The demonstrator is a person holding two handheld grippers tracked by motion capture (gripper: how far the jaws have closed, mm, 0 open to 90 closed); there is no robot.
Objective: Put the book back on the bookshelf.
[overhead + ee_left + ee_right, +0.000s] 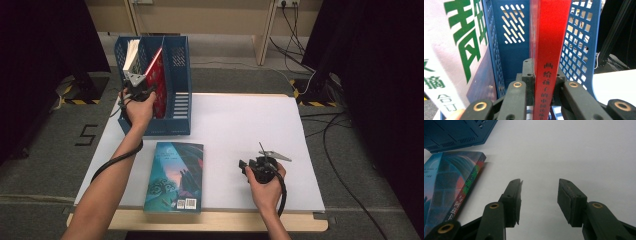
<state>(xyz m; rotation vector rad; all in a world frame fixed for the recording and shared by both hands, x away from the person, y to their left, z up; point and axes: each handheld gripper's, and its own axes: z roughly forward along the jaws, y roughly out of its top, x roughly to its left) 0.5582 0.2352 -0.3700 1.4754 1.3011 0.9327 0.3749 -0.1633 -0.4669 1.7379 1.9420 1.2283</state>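
**A:** How far along are you? From what I can see, your left tool (541, 82) is clamped on the spine of the red book (550, 50), which stands upright inside the blue file rack (172, 92) at the far left of the tabletop (240, 125). The jaws sit tight on both sides of the spine.

**B:** So is that one filed or not?

**A:** I'd judge it nearly filed: it's already between the rack's walls, leaning a little in the high view, and you haven't let go of it. A white book (451, 50) with green lettering stands in the compartment just beside it, behind the divider.

**B:** And what's left?

**A:** The teal book (175, 175) lies flat near the tabletop's front edge, well apart from the rack. That looks like your remaining piece. Your right tool (539, 197) hovers over bare tabletop with its jaws wide and nothing between them, the teal book just off to its side.

**B:** Anything in your way?

**A:** Not much. The rack's mesh wall runs close along the red book's right face, so pull your left tool out straight. The rack's rightmost compartment looks free for the teal book. Cables lie on the floor beyond the tabletop.
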